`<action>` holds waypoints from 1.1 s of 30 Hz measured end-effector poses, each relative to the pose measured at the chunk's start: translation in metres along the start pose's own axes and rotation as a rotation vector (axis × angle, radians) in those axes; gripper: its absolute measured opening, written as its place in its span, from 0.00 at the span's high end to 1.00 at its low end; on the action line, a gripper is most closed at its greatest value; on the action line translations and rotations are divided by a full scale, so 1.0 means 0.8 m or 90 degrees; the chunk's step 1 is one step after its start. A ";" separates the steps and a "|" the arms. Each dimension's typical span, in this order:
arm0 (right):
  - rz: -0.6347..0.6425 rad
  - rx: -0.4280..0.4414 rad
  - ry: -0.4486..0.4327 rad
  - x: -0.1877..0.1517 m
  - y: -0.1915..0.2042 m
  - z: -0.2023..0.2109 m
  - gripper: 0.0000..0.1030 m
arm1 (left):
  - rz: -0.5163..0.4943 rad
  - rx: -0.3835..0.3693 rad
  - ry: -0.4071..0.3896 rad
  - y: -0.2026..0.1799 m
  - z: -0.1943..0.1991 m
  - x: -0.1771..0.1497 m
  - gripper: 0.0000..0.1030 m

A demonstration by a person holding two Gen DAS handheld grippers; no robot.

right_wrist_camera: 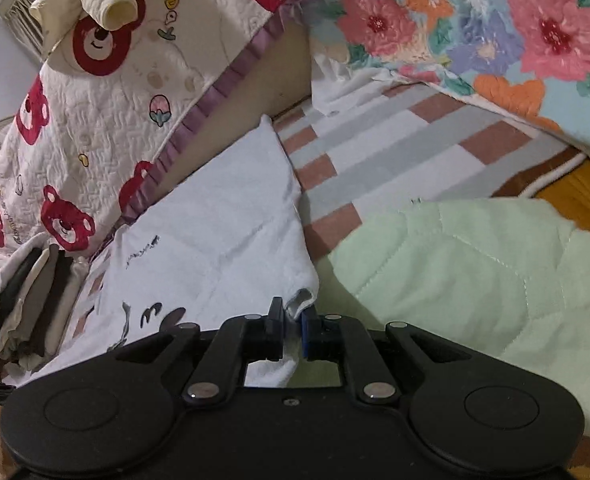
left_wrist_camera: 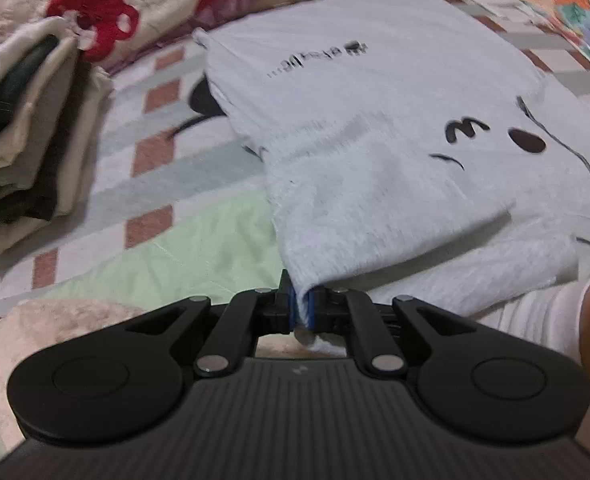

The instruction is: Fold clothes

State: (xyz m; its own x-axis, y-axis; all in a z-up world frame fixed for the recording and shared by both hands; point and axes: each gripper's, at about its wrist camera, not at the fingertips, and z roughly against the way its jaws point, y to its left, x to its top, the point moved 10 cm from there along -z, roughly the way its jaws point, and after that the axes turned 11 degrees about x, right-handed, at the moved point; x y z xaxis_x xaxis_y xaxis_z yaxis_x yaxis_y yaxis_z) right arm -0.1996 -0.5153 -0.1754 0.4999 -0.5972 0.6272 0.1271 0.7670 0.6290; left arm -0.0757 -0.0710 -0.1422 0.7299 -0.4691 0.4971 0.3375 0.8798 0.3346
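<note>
White T-shirt mid-fold on bed, both claws clamped on its near edge.

Left claw (left_wrist_camera: pixel 303 312) and right claw (right_wrist_camera: pixel 293 330) each pinch the T-shirt (left_wrist_camera: pixel 375 128); one side lies doubled over. Folded stack (left_wrist_camera: pixel 27 140) sits beside; final folds remain, likely.

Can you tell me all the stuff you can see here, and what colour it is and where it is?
T-shirt: one, pale grey with black print, lying partly folded on the bed, near edge held by both tongs.
Stack of folded clothes: one, cream, white and black, left of the T-shirt.
Checked sheet: one, grey, white and brown, under the T-shirt.
Green quilt: one, pale green, on the near side of the bed.
Bear blanket: one, white with red bears, behind the T-shirt.
Flower quilt: one, many colours, far right.
Left tongs: black, shut on the T-shirt.
Right tongs: black, shut on the T-shirt.
</note>
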 end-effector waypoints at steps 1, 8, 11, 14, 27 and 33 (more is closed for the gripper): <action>-0.001 0.000 0.001 -0.001 -0.001 0.000 0.90 | 0.010 0.013 -0.010 0.004 0.005 -0.001 0.95; -0.049 0.015 0.012 -0.015 -0.012 -0.006 0.89 | 0.075 0.028 -0.017 0.014 0.015 -0.016 0.95; -0.070 0.021 0.017 -0.020 -0.017 -0.009 0.85 | 0.114 0.023 -0.030 0.026 0.025 -0.010 0.95; -0.090 0.027 0.022 -0.026 -0.021 -0.012 0.83 | 0.215 0.003 -0.028 0.043 0.033 -0.013 0.95; -0.093 0.022 0.047 -0.033 -0.027 -0.024 0.79 | 0.265 -0.025 0.015 0.039 0.015 -0.030 0.95; -0.071 0.046 0.049 -0.026 -0.010 -0.029 0.89 | 0.231 -0.024 -0.077 0.047 0.043 -0.003 0.95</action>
State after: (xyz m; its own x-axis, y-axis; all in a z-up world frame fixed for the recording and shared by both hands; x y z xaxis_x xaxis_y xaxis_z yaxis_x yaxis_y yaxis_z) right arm -0.1912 -0.5036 -0.2036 0.5508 -0.6555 0.5167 0.1250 0.6768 0.7254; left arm -0.0853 -0.0394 -0.1031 0.7316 -0.1307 0.6691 0.0937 0.9914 0.0912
